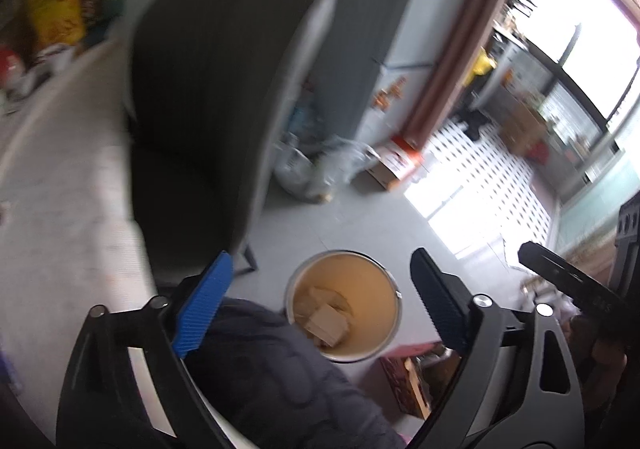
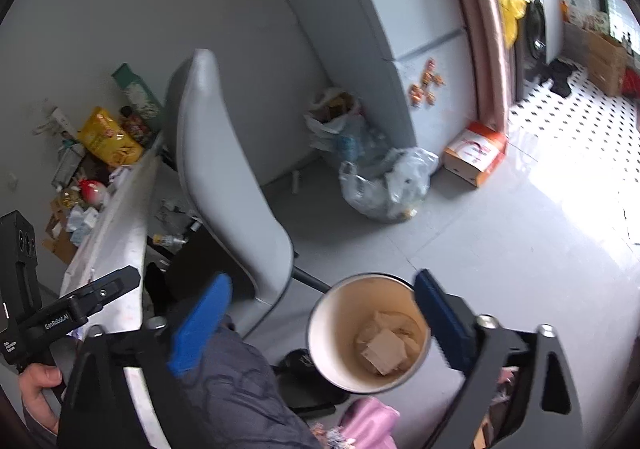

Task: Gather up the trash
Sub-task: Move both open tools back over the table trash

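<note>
Both grippers gape wide, nothing between the pads. Bin (image 1: 343, 305) sits on the floor below and between left gripper (image 1: 320, 305) jaws; crumpled paper (image 2: 386, 347) inside, beside right gripper (image 2: 320, 329).

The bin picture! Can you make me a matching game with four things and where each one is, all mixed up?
Things:
1. crumpled paper
2. chair
3. clear plastic bag
4. orange and white box

Places:
A. on the floor by the pink door frame
B. pushed up to the white table
C. inside the round bin
D. on the floor near the fridge, full of stuff

Pairs: 1-C, 2-B, 3-D, 4-A
</note>
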Available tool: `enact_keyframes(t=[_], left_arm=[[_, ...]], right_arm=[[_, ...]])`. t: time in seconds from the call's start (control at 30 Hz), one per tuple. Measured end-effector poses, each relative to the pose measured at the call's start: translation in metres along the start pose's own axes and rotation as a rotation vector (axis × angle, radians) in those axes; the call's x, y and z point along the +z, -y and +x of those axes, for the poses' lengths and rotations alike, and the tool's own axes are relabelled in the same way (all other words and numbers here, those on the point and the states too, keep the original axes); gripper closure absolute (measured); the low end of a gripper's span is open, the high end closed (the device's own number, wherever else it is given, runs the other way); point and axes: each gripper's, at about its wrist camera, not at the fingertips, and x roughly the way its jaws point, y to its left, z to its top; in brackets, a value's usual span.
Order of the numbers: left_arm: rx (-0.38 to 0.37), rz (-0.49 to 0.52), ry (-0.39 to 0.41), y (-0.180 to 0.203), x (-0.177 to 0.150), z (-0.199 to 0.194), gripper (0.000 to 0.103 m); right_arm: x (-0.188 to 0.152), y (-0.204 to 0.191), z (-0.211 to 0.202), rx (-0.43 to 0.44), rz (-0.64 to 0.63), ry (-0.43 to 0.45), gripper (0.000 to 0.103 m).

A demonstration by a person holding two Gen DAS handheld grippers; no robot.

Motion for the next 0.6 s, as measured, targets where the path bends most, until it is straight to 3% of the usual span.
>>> enact_keyframes(t=[0.23, 0.6], left_arm=[[0.095, -0.118, 0.063, -0.065, -0.013, -0.046, 0.012], [0.224, -0.295, 0.121, -0.153, -0.055, -0.087, 0.011]], right_arm=[[0.002, -0.056, 0.014, 0.072, -0.058, -0.005, 0.007], [-0.013, -0.141, 0.028, 0.143, -0.185, -0.043, 0.007]])
